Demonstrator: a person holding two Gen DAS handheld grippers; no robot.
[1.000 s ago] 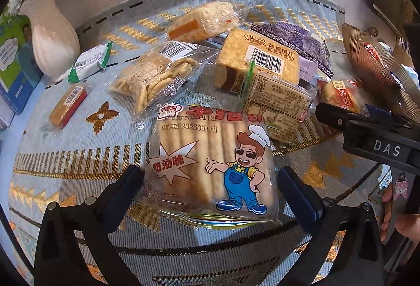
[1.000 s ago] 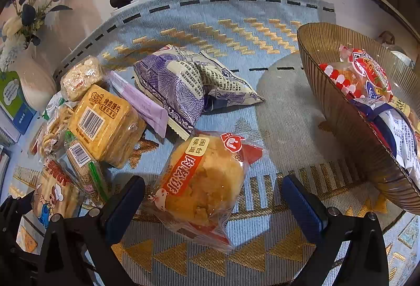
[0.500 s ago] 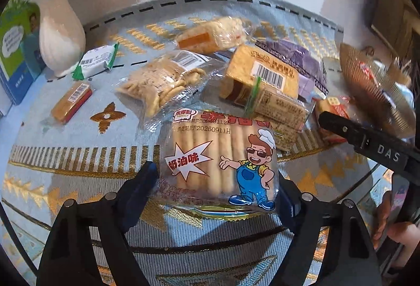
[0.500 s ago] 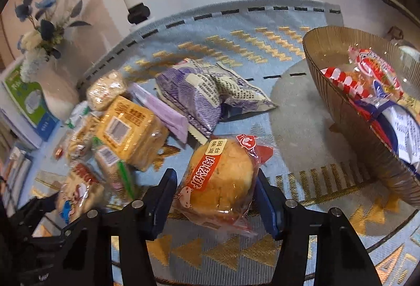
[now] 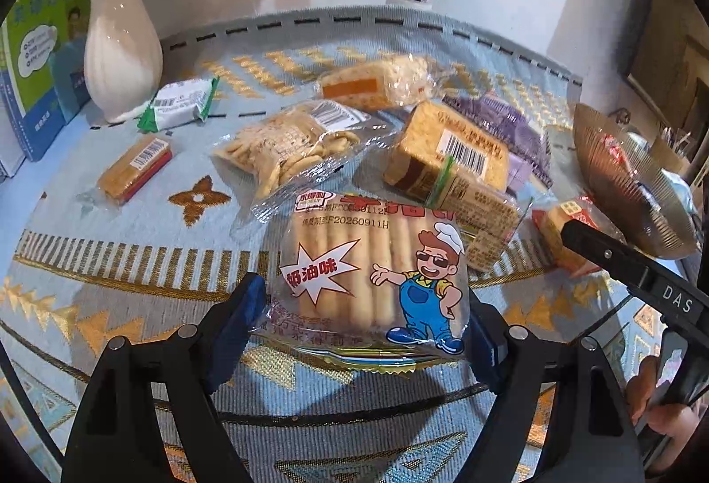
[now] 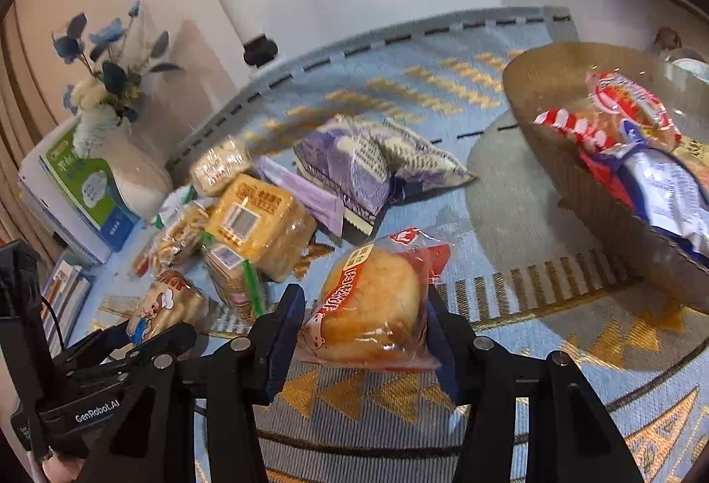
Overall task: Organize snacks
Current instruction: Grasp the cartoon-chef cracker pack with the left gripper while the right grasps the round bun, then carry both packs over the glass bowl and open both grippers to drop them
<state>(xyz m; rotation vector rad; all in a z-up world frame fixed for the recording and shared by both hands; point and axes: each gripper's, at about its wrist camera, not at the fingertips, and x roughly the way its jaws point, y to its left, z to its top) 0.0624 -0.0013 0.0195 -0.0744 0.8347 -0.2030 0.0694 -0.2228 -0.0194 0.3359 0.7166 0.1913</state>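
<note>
My left gripper is shut on a biscuit-stick pack with a cartoon chef and holds it above the cloth. My right gripper is shut on a wrapped round bun with a red label, also lifted. The chef pack also shows in the right wrist view, held by the left gripper. A ribbed brown bowl at the right holds several wrapped snacks; it also shows in the left wrist view. More snacks lie on the cloth: a yellow cracker block, a clear cracker bag, a purple bag.
A white vase with flowers and a green-blue book stand at the far left. Small bars lie near the vase: a green-white one and a red-yellow one. The blue patterned cloth covers the table.
Both grippers closed from open onto their snacks and lifted them: the left on the chef pack, the right on the bun. Both views have risen and tilted.
</note>
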